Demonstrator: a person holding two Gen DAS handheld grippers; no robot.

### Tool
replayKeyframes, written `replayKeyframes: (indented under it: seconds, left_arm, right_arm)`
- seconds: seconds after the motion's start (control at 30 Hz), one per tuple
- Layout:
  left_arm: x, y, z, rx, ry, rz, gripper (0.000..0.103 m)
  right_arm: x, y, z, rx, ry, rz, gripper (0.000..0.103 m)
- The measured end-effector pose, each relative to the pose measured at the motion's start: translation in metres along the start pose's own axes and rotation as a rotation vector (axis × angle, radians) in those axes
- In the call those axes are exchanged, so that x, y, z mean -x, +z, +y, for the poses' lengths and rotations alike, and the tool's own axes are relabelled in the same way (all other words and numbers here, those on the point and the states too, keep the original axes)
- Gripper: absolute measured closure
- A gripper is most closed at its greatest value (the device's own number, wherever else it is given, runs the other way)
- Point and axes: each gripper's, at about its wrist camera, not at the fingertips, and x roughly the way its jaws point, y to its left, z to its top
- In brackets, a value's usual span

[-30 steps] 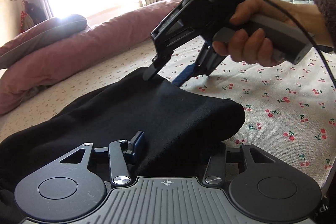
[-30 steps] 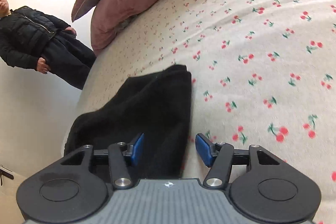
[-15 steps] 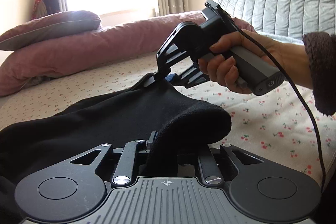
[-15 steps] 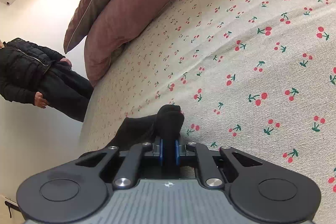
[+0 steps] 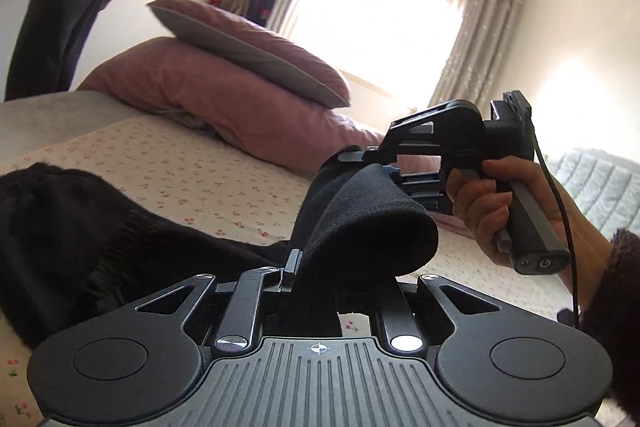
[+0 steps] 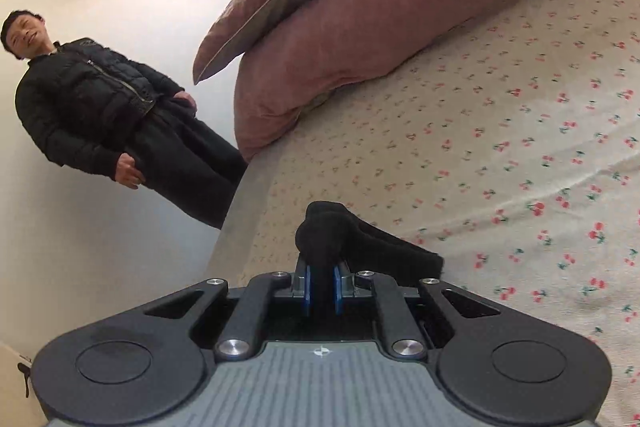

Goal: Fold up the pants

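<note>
Left wrist view: both grippers, left (image 5: 298,277) and right (image 5: 394,173), clench 1 edge of the pants (image 5: 120,239); the rest trails leftward on the bed (image 5: 208,171).

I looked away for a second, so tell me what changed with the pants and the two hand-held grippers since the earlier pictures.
Both jaws closed on the black pants. The left hand-held gripper and right hand-held gripper then lifted the pinched end off the cherry-print bed sheet. The rest of the pants lies on the bed as before; the pink pillows and the bystander stayed put.
</note>
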Motion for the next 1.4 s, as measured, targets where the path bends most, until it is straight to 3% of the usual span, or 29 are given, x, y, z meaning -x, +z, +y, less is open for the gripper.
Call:
replayKeyframes:
  seconds: [0.27,0.37,0.4,0.47,0.5,0.53,0.57,0.7,0.83,1.0,1.1,1.13,1.17,1.4]
  left_arm:
    - [0.029,0.014,0.095,0.328,0.247,-0.022,0.091]
    - [0.028,0.011,0.119,0.388,0.319,0.037,0.084]
    - [0.029,0.012,0.128,0.381,0.328,0.078,0.081]
    - [0.029,0.017,0.138,0.349,0.341,0.113,0.067]
    - [0.033,0.022,0.145,0.334,0.34,0.116,0.062]
    - [0.034,0.027,0.148,0.318,0.33,0.118,0.051]
    - [0.034,0.033,0.152,0.298,0.308,0.118,0.047]
    - [0.025,0.069,0.169,0.159,0.142,0.236,0.044]
    - [-0.003,0.091,0.178,0.047,0.074,0.32,0.041]
    - [-0.053,0.093,0.192,0.066,0.055,0.422,0.048]
    - [-0.07,0.09,0.192,0.071,0.108,0.418,0.071]
    - [-0.072,0.09,0.19,0.065,0.123,0.409,0.086]
    - [-0.071,0.091,0.187,0.062,0.127,0.398,0.094]
    - [-0.048,0.122,0.195,0.083,0.1,0.334,0.095]
  right_arm:
    - [-0.121,-0.024,0.066,0.069,0.008,0.142,0.091]
    - [-0.159,-0.04,0.078,0.103,-0.004,0.186,0.078]
    - [-0.167,-0.043,0.08,0.108,-0.012,0.188,0.07]
    - [-0.177,-0.047,0.081,0.107,-0.013,0.193,0.062]
    - [-0.178,-0.048,0.081,0.102,-0.011,0.197,0.06]
    - [-0.176,-0.048,0.081,0.103,-0.007,0.199,0.06]
    - [-0.173,-0.048,0.082,0.114,-0.002,0.201,0.059]
    - [-0.142,-0.05,0.081,0.212,-0.034,0.188,0.05]
    - [-0.096,-0.064,0.065,0.314,-0.055,0.17,0.042]
    - [-0.044,-0.088,0.028,0.343,-0.079,0.148,0.037]
    - [-0.025,-0.101,0.009,0.335,-0.097,0.142,0.037]
    - [-0.02,-0.105,0.002,0.33,-0.104,0.142,0.037]
    - [-0.017,-0.108,-0.002,0.328,-0.109,0.141,0.037]
    - [-0.016,-0.116,-0.015,0.321,-0.111,0.141,0.037]
